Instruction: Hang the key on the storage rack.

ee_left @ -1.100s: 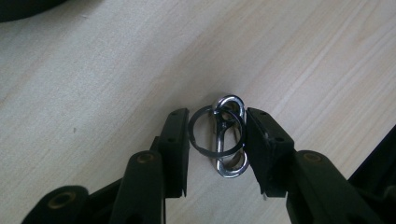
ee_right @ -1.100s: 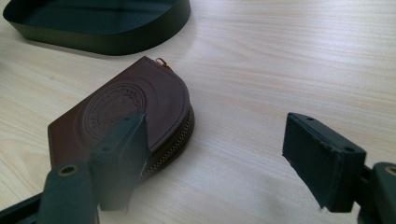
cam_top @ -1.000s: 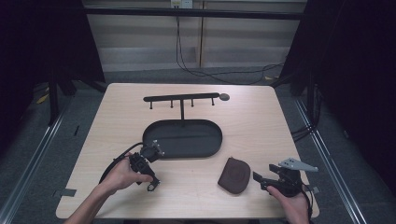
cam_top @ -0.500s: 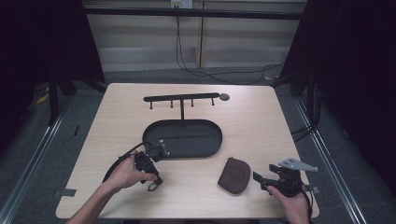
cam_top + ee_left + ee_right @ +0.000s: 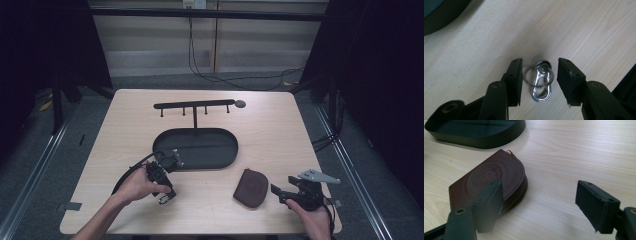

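A silver carabiner on a key ring [image 5: 540, 82] lies flat on the wooden table between the jaws of my left gripper [image 5: 539, 72]. Those jaws have just been opening, and their pads stand clear of the metal on both sides. In the high view this left gripper [image 5: 165, 196] points down at the table just in front of the black oval tray [image 5: 160, 142]. My right gripper [image 5: 539, 202] is open near the front right corner. A brown leather zip pouch [image 5: 489, 177] lies flat beside its left jaw, partly behind it. The high view has the right gripper [image 5: 277, 190] just right of the pouch [image 5: 251, 187].
A black rack with several small hooks [image 5: 194, 105] stands on a post behind the tray. The left gripper's cable [image 5: 127, 175] loops on the table by the person's left hand. The tray's rim [image 5: 479, 142] lies just beyond the pouch.
The left hand and its gripper have shifted slightly towards the tray. The right gripper and the pouch have stayed where they were.
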{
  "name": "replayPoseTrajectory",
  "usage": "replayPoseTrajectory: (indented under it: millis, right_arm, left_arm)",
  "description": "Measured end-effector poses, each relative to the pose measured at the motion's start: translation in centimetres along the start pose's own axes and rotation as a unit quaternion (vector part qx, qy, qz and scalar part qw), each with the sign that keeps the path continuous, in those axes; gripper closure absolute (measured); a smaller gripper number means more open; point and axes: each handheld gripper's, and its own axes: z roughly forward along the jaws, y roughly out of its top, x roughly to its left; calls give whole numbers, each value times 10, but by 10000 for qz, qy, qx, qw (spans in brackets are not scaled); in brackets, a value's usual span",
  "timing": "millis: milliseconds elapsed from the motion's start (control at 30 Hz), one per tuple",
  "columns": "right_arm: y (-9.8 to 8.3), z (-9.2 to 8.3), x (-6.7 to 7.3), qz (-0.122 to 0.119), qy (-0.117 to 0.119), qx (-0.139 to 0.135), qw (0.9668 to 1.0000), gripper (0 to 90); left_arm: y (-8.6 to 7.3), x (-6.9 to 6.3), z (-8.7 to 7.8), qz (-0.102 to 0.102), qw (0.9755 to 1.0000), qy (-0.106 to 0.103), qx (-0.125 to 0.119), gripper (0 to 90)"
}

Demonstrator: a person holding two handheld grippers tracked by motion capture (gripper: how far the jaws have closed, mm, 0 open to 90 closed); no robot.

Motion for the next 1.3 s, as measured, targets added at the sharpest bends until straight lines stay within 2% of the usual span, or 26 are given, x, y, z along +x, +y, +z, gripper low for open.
replayPoseTrajectory:
  millis: [67,367,400,433,600,633,700,833,933,1000,1033,1167,1300]
  right_arm:
    - [0,0,0,2,-3,2,10000,222]
    - [0,0,0,10,-12,10,10000,221]
    - [0,0,0,8,-10,11,10000,220]
    - [0,0,0,7,-10,12,10000,220]
    - [0,0,0,8,-5,7,10000,221]
    - [0,0,0,10,-5,7,10000,220]
    - [0,0,0,2,-7,13,10000,220]
    - [0,1,0,-6,-7,16,10000,220]
    - [0,1,0,-4,-10,16,10000,221]
    - [0,1,0,-12,-10,20,10000,222]
    - [0,1,0,-6,-12,24,10000,222]
    - [0,1,0,-9,-22,33,10000,221]
    - [0,1,0,-5,-24,41,10000,221]
  left_arm:
    - [1,-1,0,1,10000,13,16,609]
    - [2,-4,2,68,9998,154,138,610]
    - [2,-3,3,83,9999,80,115,610]
    - [2,-3,3,64,9999,17,110,609]
    - [-2,-1,3,-13,9999,59,109,581]
    - [-3,0,2,-93,9999,66,79,573]
    - [-5,2,4,-103,9998,83,159,571]
    - [-3,-1,7,28,9998,93,201,618]
    - [-2,-3,8,74,9997,111,184,621]
    - [-2,-2,6,89,9998,113,152,622]
    - [-2,-1,3,89,9998,15,180,622]
    - [-2,-1,-1,63,9999,77,127,623]
    - [0,-3,-5,228,9997,29,95,625]
